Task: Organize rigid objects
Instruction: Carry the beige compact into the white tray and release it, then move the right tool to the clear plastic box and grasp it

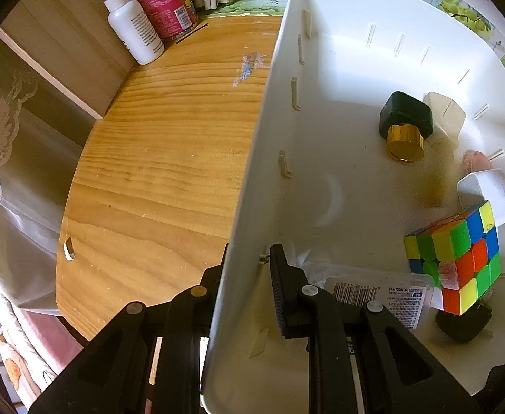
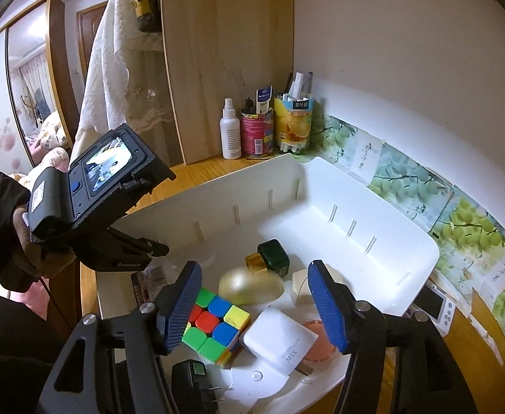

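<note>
My left gripper (image 1: 249, 265) is shut on the long side wall of a white plastic bin (image 1: 269, 138), one finger inside and one outside. The bin holds a colourful puzzle cube (image 1: 459, 258), a dark green bottle with a gold cap (image 1: 406, 124), a white charger (image 1: 487, 189), a black adapter (image 1: 463, 324) and a clear barcoded packet (image 1: 373, 293). In the right wrist view my right gripper (image 2: 255, 307) is open above the bin's near end. The cube (image 2: 214, 324) and charger (image 2: 280, 341) lie below the gap, untouched. A pink round thing (image 2: 316, 341) is partly hidden behind the right finger.
The bin sits on a wooden desk (image 1: 166, 155). A white spray bottle (image 2: 231, 131), a pink can (image 2: 256, 131) and a yellow pen holder (image 2: 292, 124) stand at the back against a cupboard. A small white device (image 2: 438, 307) lies right of the bin. A person's hand (image 2: 28, 241) holds the left gripper.
</note>
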A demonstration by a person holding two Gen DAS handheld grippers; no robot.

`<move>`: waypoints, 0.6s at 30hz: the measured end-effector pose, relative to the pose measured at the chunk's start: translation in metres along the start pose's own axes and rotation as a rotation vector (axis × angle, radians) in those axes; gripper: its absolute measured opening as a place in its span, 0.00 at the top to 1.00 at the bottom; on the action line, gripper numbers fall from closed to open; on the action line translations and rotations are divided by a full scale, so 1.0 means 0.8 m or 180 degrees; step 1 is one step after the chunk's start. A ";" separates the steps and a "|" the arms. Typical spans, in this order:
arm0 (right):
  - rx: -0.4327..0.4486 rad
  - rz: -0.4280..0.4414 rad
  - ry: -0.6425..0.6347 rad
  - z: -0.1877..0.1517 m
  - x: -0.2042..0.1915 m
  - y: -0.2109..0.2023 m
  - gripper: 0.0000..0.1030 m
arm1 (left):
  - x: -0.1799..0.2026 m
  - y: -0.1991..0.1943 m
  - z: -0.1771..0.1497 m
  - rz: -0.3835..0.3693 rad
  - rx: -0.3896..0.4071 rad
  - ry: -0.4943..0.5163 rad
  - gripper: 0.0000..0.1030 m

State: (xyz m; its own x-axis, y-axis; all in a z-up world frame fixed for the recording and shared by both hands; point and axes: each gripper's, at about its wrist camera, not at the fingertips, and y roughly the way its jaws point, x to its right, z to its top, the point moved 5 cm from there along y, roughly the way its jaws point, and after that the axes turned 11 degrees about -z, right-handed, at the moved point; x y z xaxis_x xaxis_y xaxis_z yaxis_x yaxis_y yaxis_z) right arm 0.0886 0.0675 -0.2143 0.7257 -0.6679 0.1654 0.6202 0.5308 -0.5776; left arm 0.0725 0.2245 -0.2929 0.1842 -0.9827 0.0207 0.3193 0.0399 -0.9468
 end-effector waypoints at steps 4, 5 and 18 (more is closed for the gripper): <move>-0.0008 -0.0046 0.0043 0.000 0.006 0.001 0.37 | 0.000 0.000 0.000 0.0000 0.0000 0.0001 0.80; -0.0009 -0.0058 0.0054 0.000 0.008 0.001 0.37 | 0.000 0.000 -0.001 0.0001 -0.0001 0.0001 0.80; -0.0054 -0.0418 0.0298 -0.012 0.061 0.004 0.33 | -0.001 0.000 0.000 0.0026 0.0017 0.0000 0.78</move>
State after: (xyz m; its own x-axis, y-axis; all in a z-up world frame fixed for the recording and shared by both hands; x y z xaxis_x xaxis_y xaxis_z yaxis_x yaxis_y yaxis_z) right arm 0.1228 0.0315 -0.2161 0.6072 -0.7771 0.1655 0.7021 0.4274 -0.5696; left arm 0.0721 0.2252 -0.2931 0.1867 -0.9823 0.0128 0.3228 0.0490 -0.9452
